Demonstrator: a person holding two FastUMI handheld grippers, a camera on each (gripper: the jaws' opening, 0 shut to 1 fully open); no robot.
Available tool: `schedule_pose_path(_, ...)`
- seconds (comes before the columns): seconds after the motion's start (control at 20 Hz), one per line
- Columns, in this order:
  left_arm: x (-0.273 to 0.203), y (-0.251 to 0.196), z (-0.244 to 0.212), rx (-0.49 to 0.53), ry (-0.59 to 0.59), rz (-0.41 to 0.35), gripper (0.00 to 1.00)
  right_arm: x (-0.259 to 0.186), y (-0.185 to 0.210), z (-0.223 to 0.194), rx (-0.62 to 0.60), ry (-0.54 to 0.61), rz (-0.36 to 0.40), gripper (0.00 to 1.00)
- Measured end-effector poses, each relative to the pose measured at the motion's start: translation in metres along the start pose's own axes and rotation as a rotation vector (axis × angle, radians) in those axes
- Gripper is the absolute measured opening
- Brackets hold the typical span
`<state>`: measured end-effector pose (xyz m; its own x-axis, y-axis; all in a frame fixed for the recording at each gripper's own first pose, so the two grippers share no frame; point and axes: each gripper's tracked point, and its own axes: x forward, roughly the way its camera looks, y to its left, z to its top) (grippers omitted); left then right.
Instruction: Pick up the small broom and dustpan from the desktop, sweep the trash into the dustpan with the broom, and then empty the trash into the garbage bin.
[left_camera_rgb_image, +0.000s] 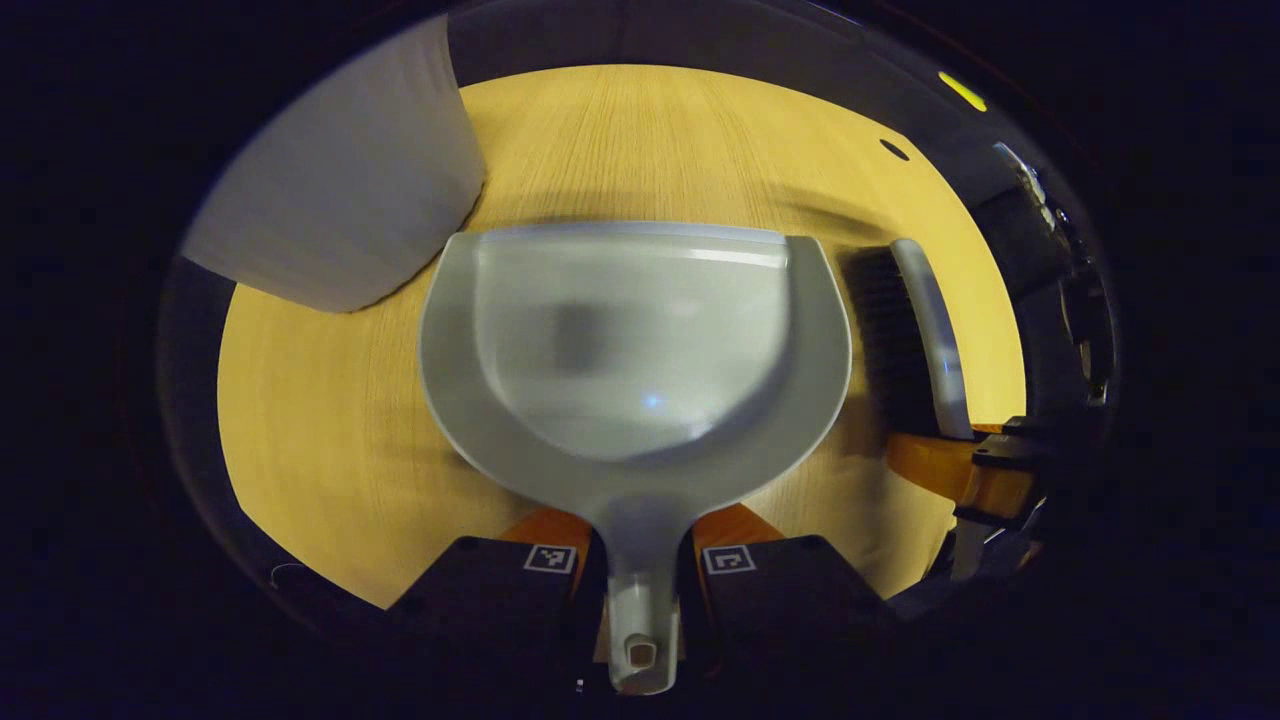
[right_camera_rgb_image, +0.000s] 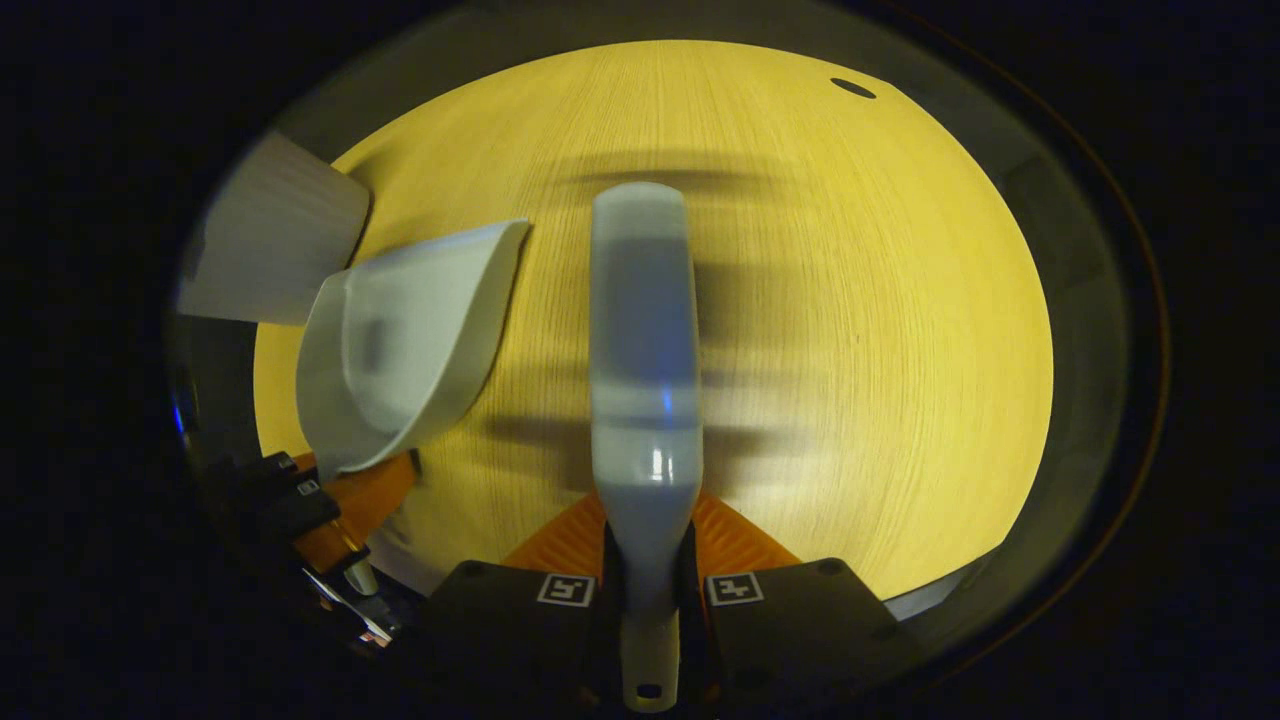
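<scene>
**Dustpan and broom both held over the desk**

While the grey bin (left_camera_rgb_image: 340, 190) stands at the far left of the desk (left_camera_rgb_image: 330, 450), the left gripper (left_camera_rgb_image: 640, 560) has both fingers pressed on the dustpan (left_camera_rgb_image: 635, 340) handle. Its long side runs straight away from the gripper, and its open mouth points to the far edge. Something dark and blurry lies inside it. Just right of it, the broom (right_camera_rgb_image: 645, 370) points forward too, bristles (left_camera_rgb_image: 885, 330) facing the dustpan. The right gripper (right_camera_rgb_image: 648, 590) squeezes its handle. Square black-and-white marks sit on the fingers; no words can be read.
</scene>
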<state>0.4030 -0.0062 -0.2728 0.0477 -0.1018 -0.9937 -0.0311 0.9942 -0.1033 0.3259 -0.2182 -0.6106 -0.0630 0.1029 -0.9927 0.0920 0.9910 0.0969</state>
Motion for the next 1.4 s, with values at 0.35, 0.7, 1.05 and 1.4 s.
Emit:
schedule_pose_path(0.35, -0.009, 0.001, -0.002, 0.035, 0.026, -0.020, 0.31, 0.003, 0.005, 0.012, 0.048, 0.044, 0.025, 0.29)
schedule_pose_path(0.7, -0.011, -0.009, -0.002, 0.043, 0.012, -0.038, 0.84, -0.016, -0.001, 0.012, 0.049, -0.011, 0.015, 0.76)
schedule_pose_path(1.05, -0.069, -0.006, -0.018, -0.009, -0.157, 0.008, 0.84, -0.067, -0.003, 0.016, 0.008, -0.193, 0.072, 0.99)
schedule_pose_path(1.4, -0.215, -0.008, -0.035, -0.007, -0.728, -0.001, 0.83, -0.205, 0.011, 0.013, -0.089, -0.653, 0.116, 0.99)
